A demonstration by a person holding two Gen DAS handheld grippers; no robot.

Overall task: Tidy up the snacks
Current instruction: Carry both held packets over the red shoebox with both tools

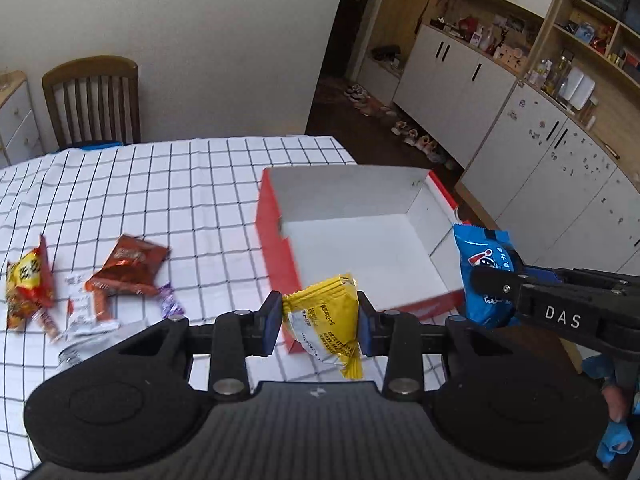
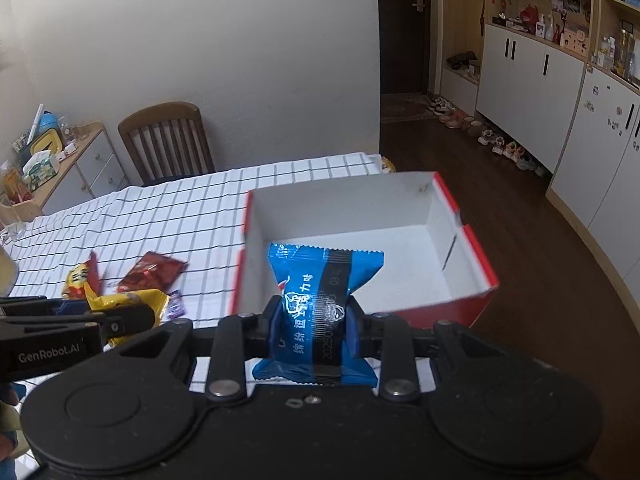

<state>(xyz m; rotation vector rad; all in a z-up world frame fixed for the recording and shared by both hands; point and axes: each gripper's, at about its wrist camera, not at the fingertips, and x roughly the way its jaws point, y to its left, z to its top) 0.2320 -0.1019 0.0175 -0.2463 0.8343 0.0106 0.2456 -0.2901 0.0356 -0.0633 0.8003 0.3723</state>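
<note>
left gripper clamped on yellow pack | right gripper clamped on blue pack | box at table's right edge, ahead of both; right nearer

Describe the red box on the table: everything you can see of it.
The red box is an open cardboard carton, red outside, plain white inside, with low walls and a notch in the left wall. It holds nothing and sits at the right end of the checked tablecloth. Nothing touches it; the yellow packet and blue packet hang in front of it.
</note>
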